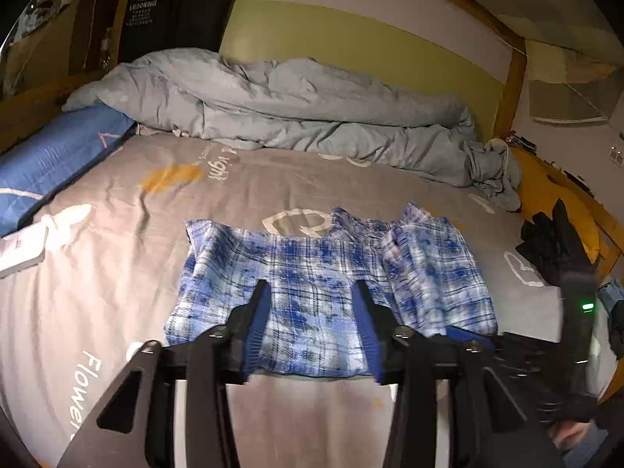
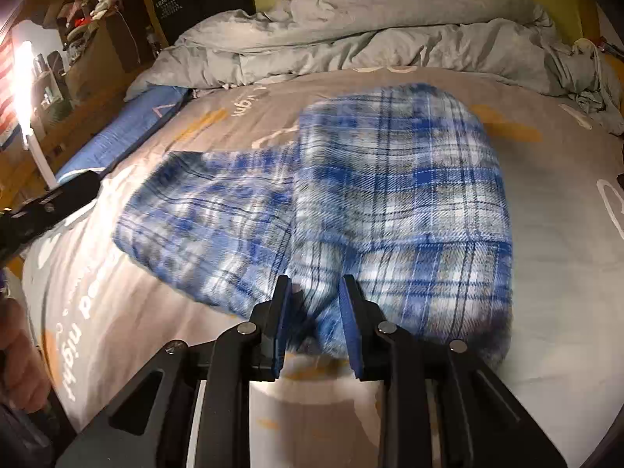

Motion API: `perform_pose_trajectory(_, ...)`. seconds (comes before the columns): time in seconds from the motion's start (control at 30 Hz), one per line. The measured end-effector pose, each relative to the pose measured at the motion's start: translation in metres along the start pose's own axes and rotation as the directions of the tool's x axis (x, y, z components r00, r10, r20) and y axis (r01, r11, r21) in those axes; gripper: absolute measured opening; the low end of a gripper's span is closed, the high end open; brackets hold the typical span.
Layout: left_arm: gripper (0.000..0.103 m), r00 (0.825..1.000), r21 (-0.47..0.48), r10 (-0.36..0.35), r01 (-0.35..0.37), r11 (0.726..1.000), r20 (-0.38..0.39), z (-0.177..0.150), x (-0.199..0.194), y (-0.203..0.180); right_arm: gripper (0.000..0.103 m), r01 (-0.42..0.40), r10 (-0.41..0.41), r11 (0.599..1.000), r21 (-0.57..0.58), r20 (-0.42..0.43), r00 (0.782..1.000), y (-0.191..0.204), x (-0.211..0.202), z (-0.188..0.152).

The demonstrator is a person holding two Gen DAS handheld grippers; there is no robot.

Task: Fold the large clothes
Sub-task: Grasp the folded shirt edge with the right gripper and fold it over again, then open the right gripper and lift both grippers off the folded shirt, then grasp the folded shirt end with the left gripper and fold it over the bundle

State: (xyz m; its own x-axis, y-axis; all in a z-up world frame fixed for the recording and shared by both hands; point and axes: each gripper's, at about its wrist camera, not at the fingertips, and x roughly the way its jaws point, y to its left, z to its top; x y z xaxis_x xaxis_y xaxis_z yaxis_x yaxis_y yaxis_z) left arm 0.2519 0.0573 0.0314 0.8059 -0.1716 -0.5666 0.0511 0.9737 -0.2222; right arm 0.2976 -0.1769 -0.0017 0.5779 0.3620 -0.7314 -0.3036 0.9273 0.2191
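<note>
Cloth bunched between the right gripper fingers looks pinched (blur hides contact), while the left gripper gapes over the near hem, so lay the fold flat before letting go.

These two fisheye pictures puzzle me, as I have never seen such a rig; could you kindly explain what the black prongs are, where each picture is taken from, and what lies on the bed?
There is no robot here. A person holds a two-finger gripper in each hand, and a small camera on each looks forward along its fingers. That is why black prongs with blue pads fill the bottom of both pictures.

One view is from the left gripper, whose jaws stand open over the near edge of a blue plaid garment. The other is from the right gripper, whose jaws are narrower, with a fold of the same cloth between them; whether they pinch it I cannot tell.

The garment lies partly folded on a grey printed sheet. Behind it sit a rumpled grey duvet and a blue pillow.
</note>
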Motion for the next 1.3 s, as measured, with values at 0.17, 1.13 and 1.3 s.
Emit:
perform_pose_trajectory(0.17,0.076,1.0,0.006,0.028,-0.028,1.0,0.006,-0.002,0.003,0.003,0.025,0.014,-0.015,1.0,0.019,0.051,0.999,-0.006,-0.027,-0.001)
perform_pose_trajectory(1.13,0.027,0.998,-0.238,0.02,-0.032,0.971,-0.053,-0.029,0.065,0.083,0.034,0.047,-0.06,0.991,0.125,0.099,0.993,-0.072,-0.061,0.004)
perform_pose_trajectory(1.3,0.026,0.996,-0.102,-0.055,0.062,0.993,0.073,0.014,0.025,0.034,0.039,0.06,-0.075,0.991,0.119,0.124,0.989,-0.074,-0.067,0.008)
